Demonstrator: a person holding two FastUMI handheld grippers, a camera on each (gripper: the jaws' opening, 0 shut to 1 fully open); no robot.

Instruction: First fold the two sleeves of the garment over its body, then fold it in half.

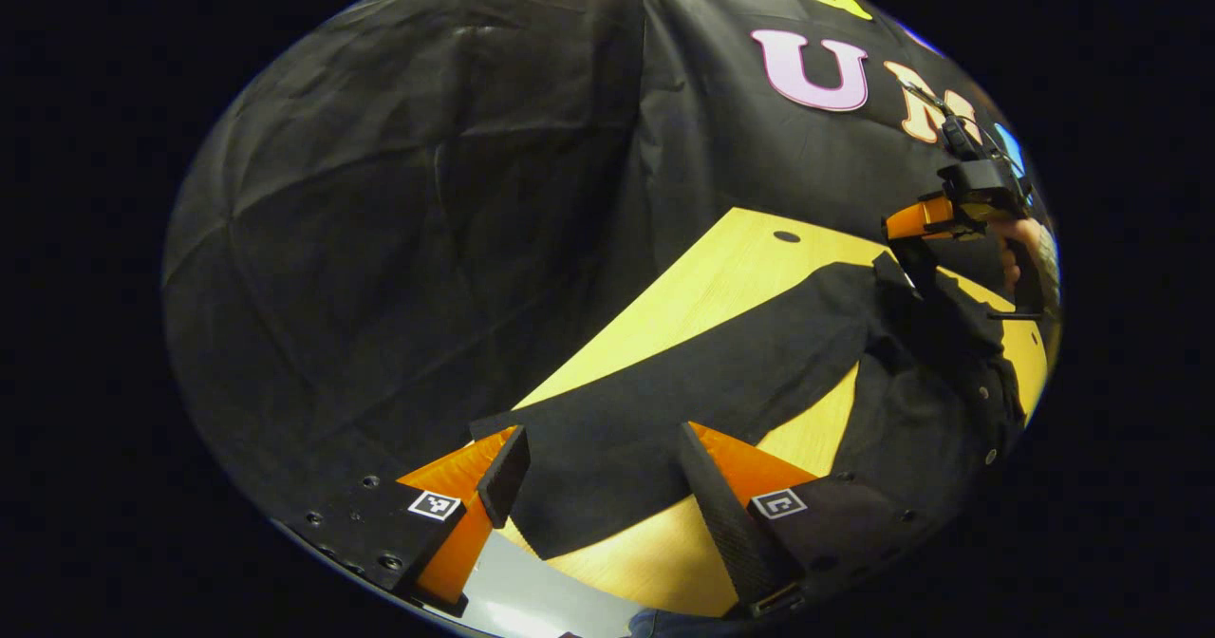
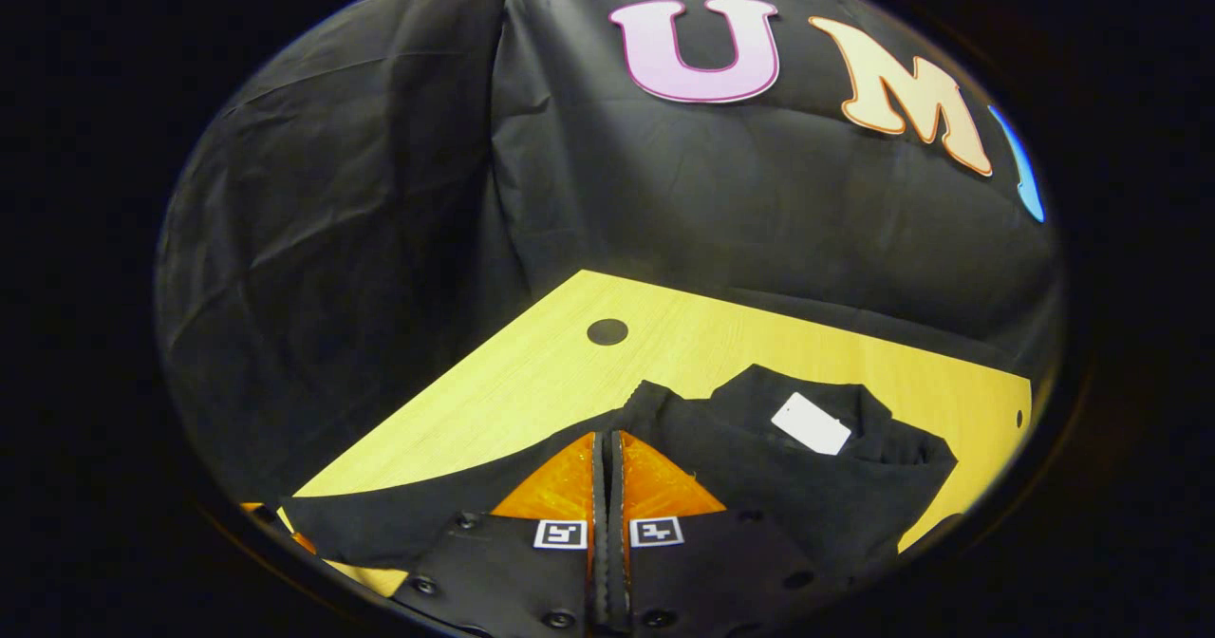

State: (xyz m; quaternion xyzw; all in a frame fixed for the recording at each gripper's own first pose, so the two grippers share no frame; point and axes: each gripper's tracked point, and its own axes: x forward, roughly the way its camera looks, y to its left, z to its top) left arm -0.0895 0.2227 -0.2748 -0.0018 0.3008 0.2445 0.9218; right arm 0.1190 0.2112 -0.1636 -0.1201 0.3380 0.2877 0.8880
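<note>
Basically, left gripper was wide open, jaws well apart, hovering over the end of a sleeve without touching it as far as I could tell; cloth sat between and beyond the fingers, nothing clamped. Right gripper in its own view had its jaws pressed together with only a thin slit between them, tips right at the garment's edge; a fold of cloth rose at the tips, so it looked pinched, but I couldn't confirm fabric between the pads. In the left gripper view the right gripper showed far off at the right, held by a hand, with the fabric lifted up into a peak under it. Garment lay on the table, black, matte, woven-looking, with small buttons along one edge. The sleeve's long axis ran diagonally in the left gripper view, from the near cuff up-right toward the body. In the right gripper view the collar area faced away from the camera, with a white rectangular tag on it. Table was light wood grain, smooth, with a dark round hole near its far corner.
</note>
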